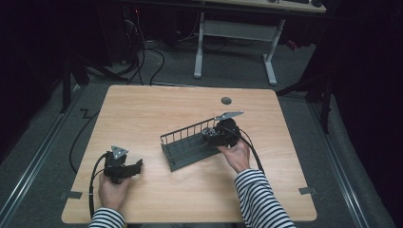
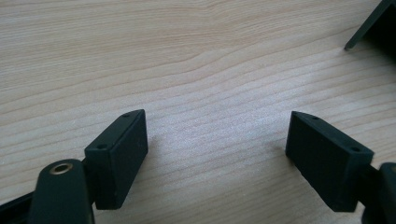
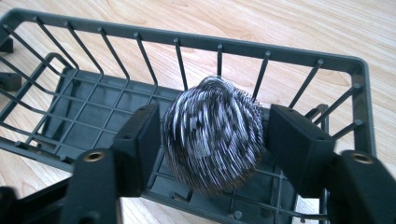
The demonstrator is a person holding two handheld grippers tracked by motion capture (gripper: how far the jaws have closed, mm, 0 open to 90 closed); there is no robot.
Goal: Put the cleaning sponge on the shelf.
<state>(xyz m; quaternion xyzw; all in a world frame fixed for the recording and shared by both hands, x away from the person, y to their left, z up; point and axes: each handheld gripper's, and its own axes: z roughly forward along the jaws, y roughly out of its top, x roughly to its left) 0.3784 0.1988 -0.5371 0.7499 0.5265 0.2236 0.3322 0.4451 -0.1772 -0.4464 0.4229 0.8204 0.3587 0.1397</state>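
Hands entered from the near edge of the tabletop [image 1: 142, 107], both in black-and-white striped sleeves. The left hand [image 1: 112, 190] lay close to the near left corner, wrapped round the left gripper [image 1: 138, 166], which pointed level toward the right edge with its grey 3-cornered plate on top. In the left gripper view its 2 jaws stood wide apart over bare wood grain, with nothing between them; that gripper was released. A dark corner of the rack showed at the upper right of that view.

The right hand [image 1: 236, 153] was right of the tabletop's centre, wrist bent so that the right gripper [image 3: 215, 140] angled down and leftward into the right end of the dark grey wire rack [image 3: 289, 53]. The rack lay skewed near the centre, its long axis running from near left to far right. A steel-wool scouring ball [image 3: 214, 140] was inside the rack's right end, between the 2 jaws. It was blurred. Whether the pads touched its sides could not be told from the right gripper view.

No brand, label or writing was legible on any item.
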